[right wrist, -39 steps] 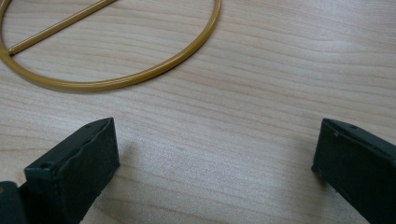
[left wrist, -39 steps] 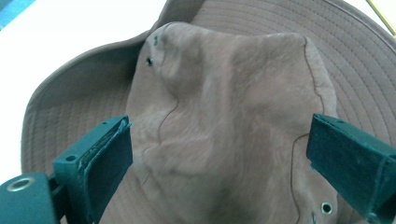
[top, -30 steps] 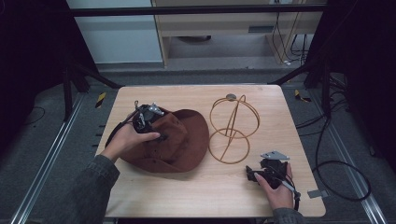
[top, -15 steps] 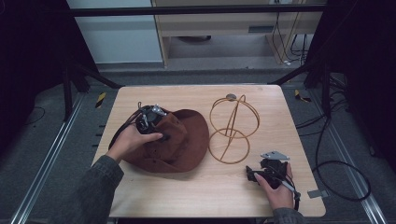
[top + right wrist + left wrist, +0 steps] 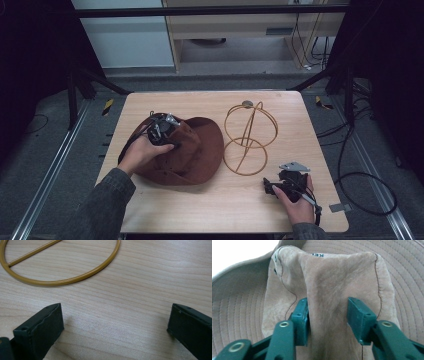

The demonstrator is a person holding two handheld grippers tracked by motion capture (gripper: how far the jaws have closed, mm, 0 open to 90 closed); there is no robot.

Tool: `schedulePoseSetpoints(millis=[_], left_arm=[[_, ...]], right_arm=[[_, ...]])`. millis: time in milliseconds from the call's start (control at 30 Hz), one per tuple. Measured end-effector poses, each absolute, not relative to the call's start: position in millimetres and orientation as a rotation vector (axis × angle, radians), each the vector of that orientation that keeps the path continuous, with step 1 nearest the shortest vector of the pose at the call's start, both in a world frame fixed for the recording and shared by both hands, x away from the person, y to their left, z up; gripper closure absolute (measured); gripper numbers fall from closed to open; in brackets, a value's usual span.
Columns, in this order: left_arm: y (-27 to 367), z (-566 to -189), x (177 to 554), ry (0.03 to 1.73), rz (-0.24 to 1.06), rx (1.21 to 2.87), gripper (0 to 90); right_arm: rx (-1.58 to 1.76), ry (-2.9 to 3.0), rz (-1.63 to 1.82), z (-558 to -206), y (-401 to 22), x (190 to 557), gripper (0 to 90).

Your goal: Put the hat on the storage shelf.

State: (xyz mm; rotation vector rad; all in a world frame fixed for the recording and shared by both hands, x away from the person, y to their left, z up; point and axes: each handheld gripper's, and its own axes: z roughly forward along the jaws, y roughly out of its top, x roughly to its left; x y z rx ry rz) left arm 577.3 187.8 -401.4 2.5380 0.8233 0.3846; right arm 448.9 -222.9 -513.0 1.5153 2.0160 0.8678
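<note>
**Hat pinched at the crown, stand waiting beside it**

Nearest to us, the right hand-held gripper (image 5: 271,187) rested low on the bench (image 5: 220,210) at its front right corner, its jaws spread wide with bare wood between them. In its own view the base ring of the wire hat stand (image 5: 60,280) lay just ahead on the wood, apart from both jaws. We judged it parked there to stay clear while being close enough to steady the stand if needed.

Farther in and to the left, the left hand-held gripper (image 5: 167,131) sat on top of the brown suede hat (image 5: 197,152), which lay on the left half of the bench. Its green jaws stood on either side of a raised fold of the hat's crown (image 5: 329,302), pressing the suede between them, so we took it to be gripping the hat there. A pinch at the crown seemed a sensible hold for lifting the hat without crushing the brim.

Beyond the right gripper, the stand (image 5: 249,140) stood upright just beside the hat's brim, the likely place for the hat.
</note>
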Motion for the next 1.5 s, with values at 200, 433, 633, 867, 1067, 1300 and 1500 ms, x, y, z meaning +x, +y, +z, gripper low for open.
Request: schedulePoseSetpoints(millis=[200, 433, 633, 867, 1067, 1300, 1500], left_arm=[[192, -404, 577, 0.835, 0.372, 2.522, 66.2], [192, -404, 577, 0.836, 0.352, 2.522, 80.6], [200, -393, 577, 0.849, 0.353, 2.477, 88.3], [213, -379, 570, 0.843, 0.372, 2.426, 88.4], [220, -365, 564, 0.83, 0.401, 2.397, 88.4], [230, -340, 552, 0.805, 0.44, 2.333, 88.3], [232, -315, 541, 0.756, 0.464, 2.305, 88.4]], right_arm=[[1.516, 2.016, 0.867, -513, -223, 449, 0.4], [1.515, 2.016, 0.868, -513, -223, 449, 0.4], [1.515, 2.016, 0.868, -513, -223, 449, 0.4], [1.489, 2.04, 0.874, -513, -226, 449, 0.4], [1.467, 2.061, 0.88, -513, -228, 448, 0.4], [1.448, 2.081, 0.887, -513, -231, 448, 0.4], [1.454, 2.078, 0.889, -513, -233, 448, 0.4]])
